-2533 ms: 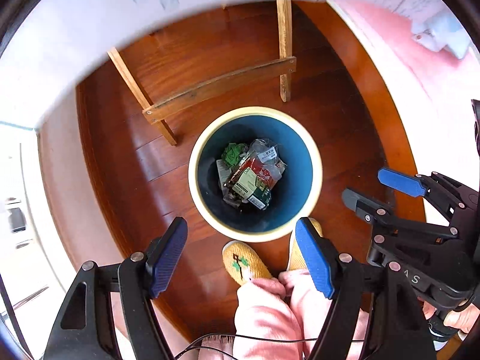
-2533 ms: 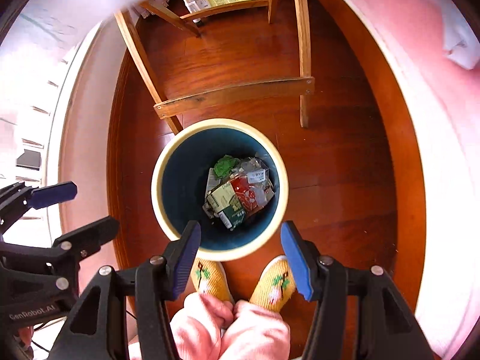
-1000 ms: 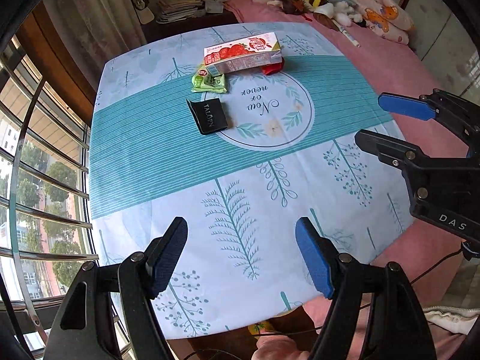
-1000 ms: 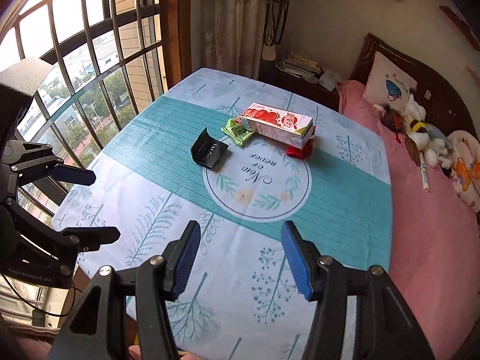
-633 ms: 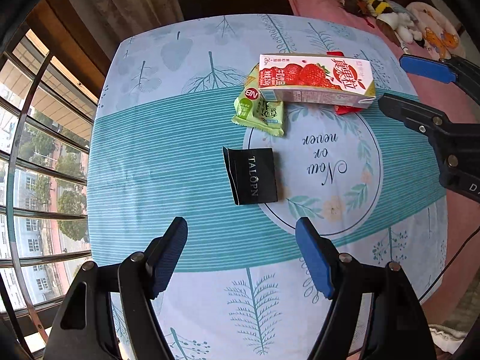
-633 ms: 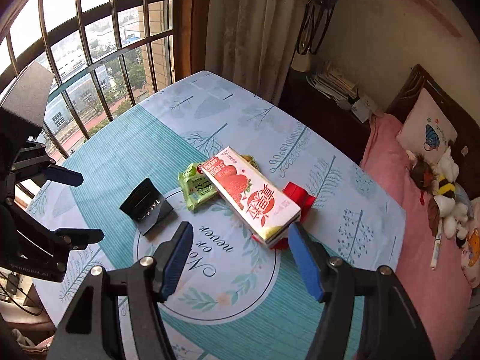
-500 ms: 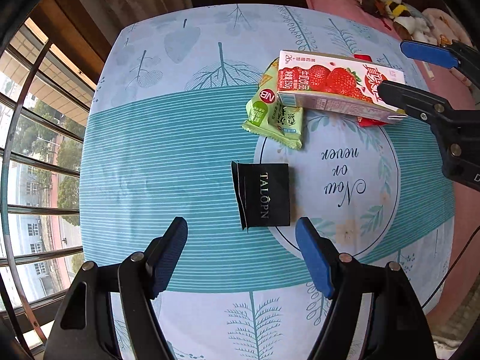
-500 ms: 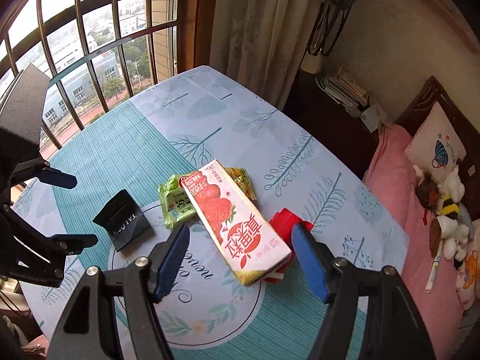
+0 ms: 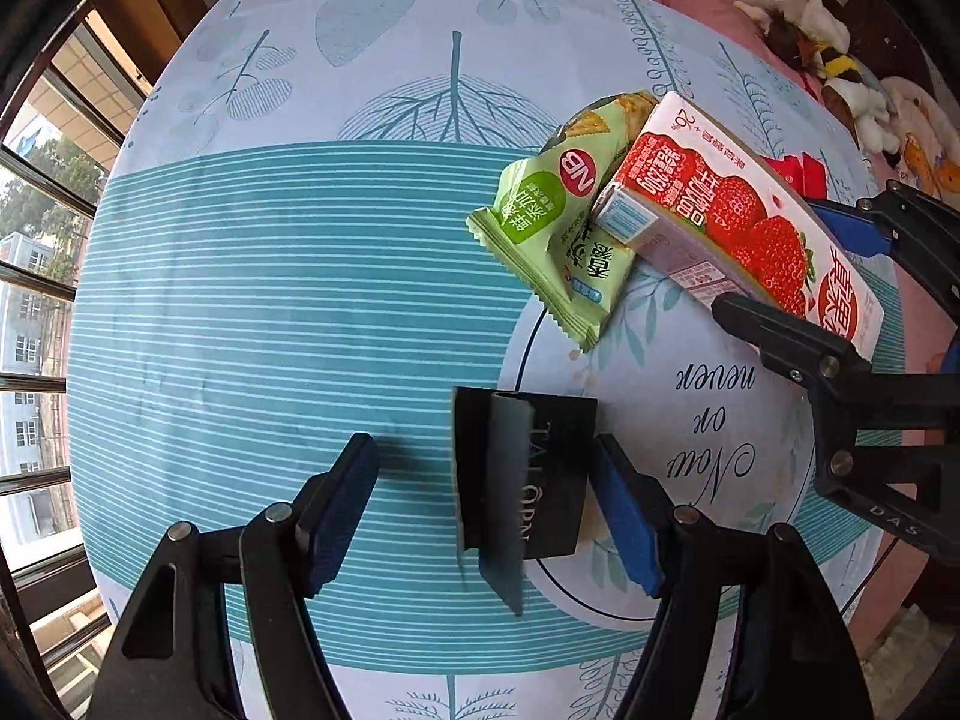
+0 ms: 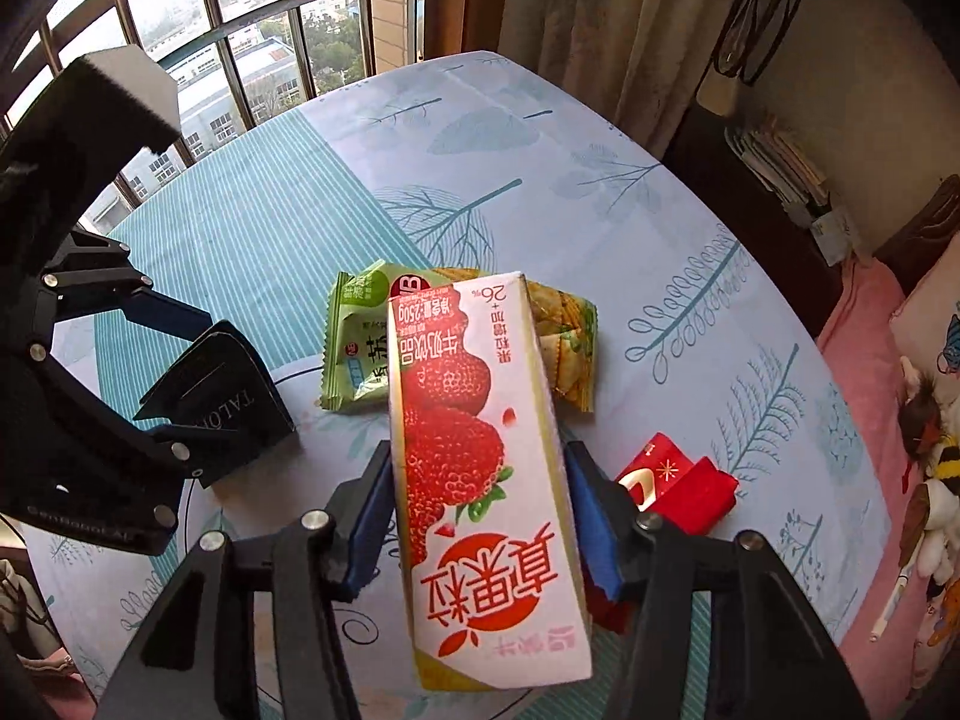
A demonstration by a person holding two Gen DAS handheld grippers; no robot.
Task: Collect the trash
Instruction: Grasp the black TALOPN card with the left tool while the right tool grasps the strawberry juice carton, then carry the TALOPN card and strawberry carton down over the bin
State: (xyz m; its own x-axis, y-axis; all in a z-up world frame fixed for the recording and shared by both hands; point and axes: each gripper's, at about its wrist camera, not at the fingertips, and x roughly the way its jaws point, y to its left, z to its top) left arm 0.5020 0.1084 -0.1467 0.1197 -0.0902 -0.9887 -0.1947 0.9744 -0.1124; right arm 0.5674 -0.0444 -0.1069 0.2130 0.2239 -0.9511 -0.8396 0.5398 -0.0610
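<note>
A black folded card packet [image 9: 528,474] lies on the table between the fingers of my open left gripper [image 9: 486,510]; its right edge is near the right pad, the left pad stands apart. It also shows in the right wrist view [image 10: 222,396]. A strawberry milk carton [image 10: 480,468] lies between the fingers of my open right gripper [image 10: 480,522], both pads close beside it. The carton [image 9: 738,222] rests partly on a green snack wrapper [image 9: 558,222]. A red wrapper [image 10: 678,486] lies right of the carton.
The table has a blue and teal leaf-print cloth [image 9: 270,300]. Barred windows [image 10: 252,12] are to the left. A pink bed with stuffed toys [image 10: 924,438] is to the right, curtains and a shelf of papers [image 10: 780,162] behind.
Both grippers have come up from the bin on the floor to the table and dropped low. The left now straddles the black packet, the right straddles the strawberry carton.
</note>
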